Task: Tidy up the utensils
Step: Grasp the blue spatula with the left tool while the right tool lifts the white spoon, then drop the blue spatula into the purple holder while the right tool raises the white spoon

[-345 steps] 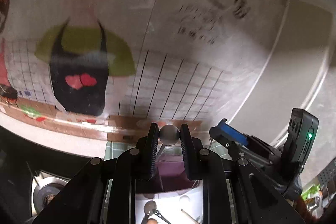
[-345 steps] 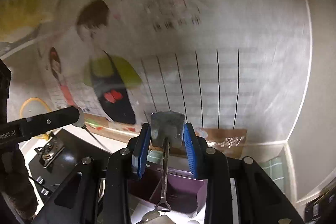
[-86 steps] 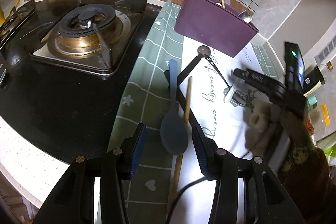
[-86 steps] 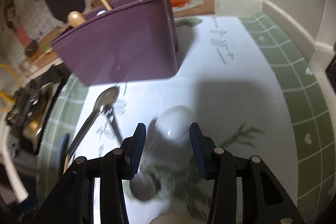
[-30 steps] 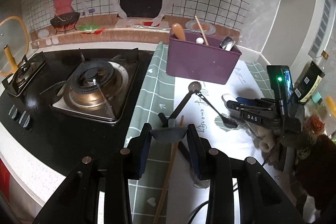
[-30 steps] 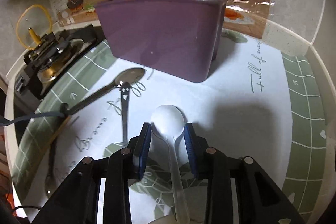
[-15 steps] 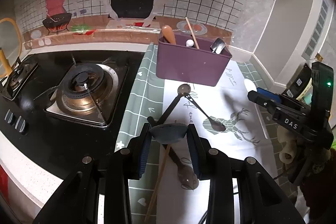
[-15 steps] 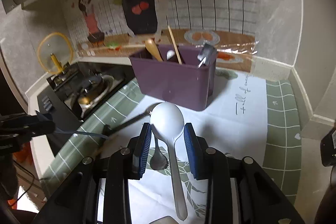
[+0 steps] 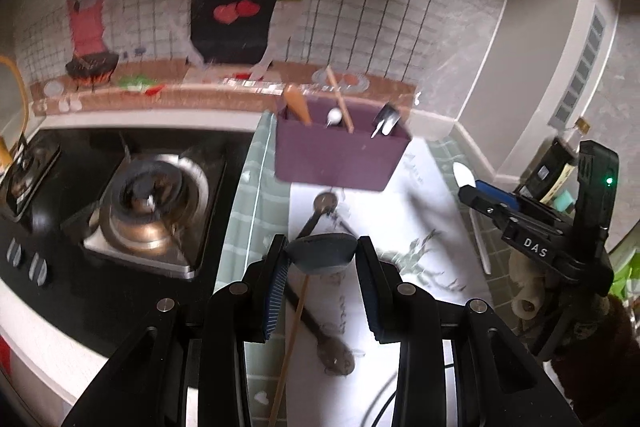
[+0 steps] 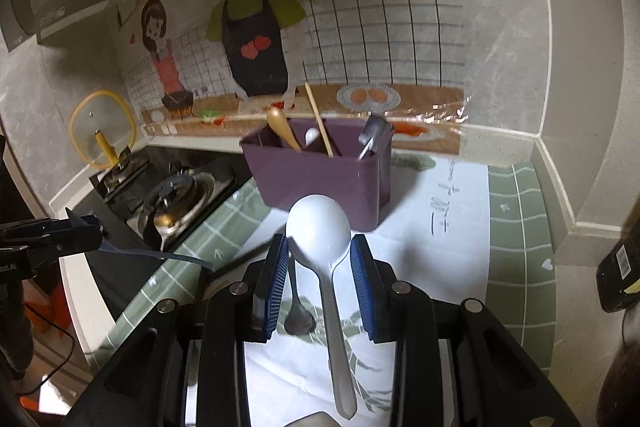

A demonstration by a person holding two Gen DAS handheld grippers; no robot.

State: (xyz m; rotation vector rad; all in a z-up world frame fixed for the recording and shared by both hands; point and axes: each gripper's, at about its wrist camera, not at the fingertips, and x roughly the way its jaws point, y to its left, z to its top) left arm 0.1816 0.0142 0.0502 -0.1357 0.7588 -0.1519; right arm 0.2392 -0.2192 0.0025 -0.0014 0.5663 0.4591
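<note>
My left gripper (image 9: 321, 254) is shut on the bowl of a grey-blue spoon (image 9: 322, 251) and holds it above the mat. My right gripper (image 10: 319, 251) is shut on the bowl of a white spoon (image 10: 320, 227), its handle hanging toward the camera. The purple utensil holder (image 9: 340, 157) stands at the back of the mat, with a wooden spoon, a chopstick, a white utensil and a metal spatula in it; it also shows in the right wrist view (image 10: 320, 175). A metal spoon (image 9: 320, 213), a dark ladle (image 9: 326, 343) and a chopstick (image 9: 290, 343) lie on the mat.
A gas stove (image 9: 148, 203) on a black hob sits left of the green-and-white mat (image 9: 420, 227). The tiled wall with cartoon stickers runs behind the holder. The right gripper's body (image 9: 532, 227) is at the right. A yellow-rimmed pot lid (image 10: 100, 127) leans at the far left.
Both grippers have risen and tilted up with their spoons, from close above the mat to a higher view of the holder and the wall.
</note>
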